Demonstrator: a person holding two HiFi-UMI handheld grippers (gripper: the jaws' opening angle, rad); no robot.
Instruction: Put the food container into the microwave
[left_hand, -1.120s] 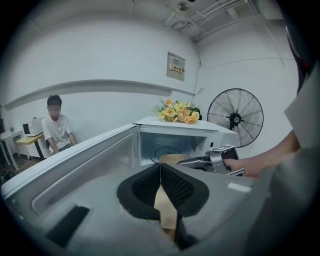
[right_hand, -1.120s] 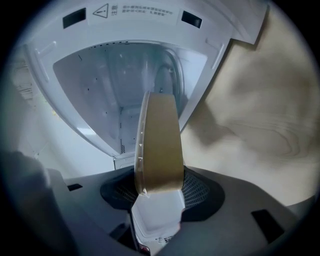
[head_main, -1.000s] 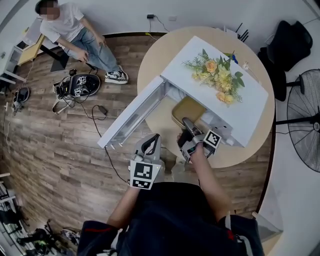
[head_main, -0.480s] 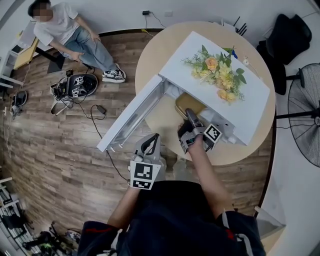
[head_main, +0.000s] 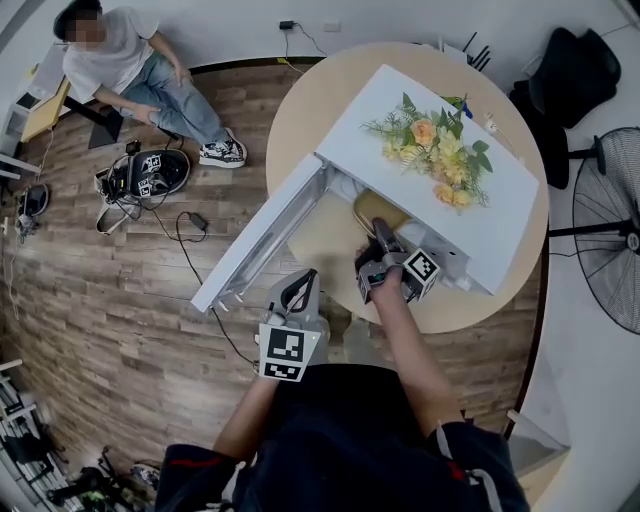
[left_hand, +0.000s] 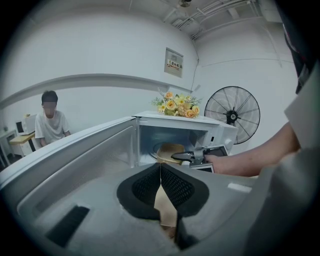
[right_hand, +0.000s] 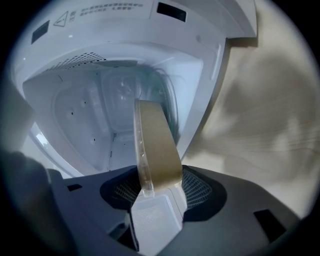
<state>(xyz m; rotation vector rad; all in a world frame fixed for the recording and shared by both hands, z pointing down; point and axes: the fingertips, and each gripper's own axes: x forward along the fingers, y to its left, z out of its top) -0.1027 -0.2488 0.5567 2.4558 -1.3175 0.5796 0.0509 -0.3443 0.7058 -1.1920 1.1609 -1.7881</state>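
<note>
The right tool is gripping the tan-lidded clear plastic food container at the mouth of the open white microwave, needing level, centred insertion; the closed left tool is hovering clear.

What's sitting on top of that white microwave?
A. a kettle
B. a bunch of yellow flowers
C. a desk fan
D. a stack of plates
B: a bunch of yellow flowers lies across the flat top of the microwave, as the head view and the left gripper view both show.
</note>
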